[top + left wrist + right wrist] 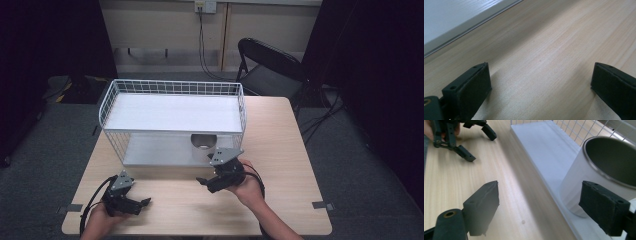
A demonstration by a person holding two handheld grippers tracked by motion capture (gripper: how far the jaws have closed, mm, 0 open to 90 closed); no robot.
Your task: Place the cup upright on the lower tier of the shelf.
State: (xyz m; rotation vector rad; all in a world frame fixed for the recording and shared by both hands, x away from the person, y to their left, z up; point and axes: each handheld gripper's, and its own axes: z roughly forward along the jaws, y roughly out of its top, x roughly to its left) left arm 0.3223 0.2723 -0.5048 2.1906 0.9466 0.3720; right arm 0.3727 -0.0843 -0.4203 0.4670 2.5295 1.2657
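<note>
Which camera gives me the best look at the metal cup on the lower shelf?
The right gripper view: the cup stands close, rim and wall clear, just past the open right tongs. The high view shows it small, half hidden under the top shelf.

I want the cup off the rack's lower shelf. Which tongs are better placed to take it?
Right. The right tongs are open just in front of the cup, which looms beside one jaw in their own view. The left tongs, also open, rest near the table's front left.

High view overhead, facing forward; claw views near table (280, 150).
</note>
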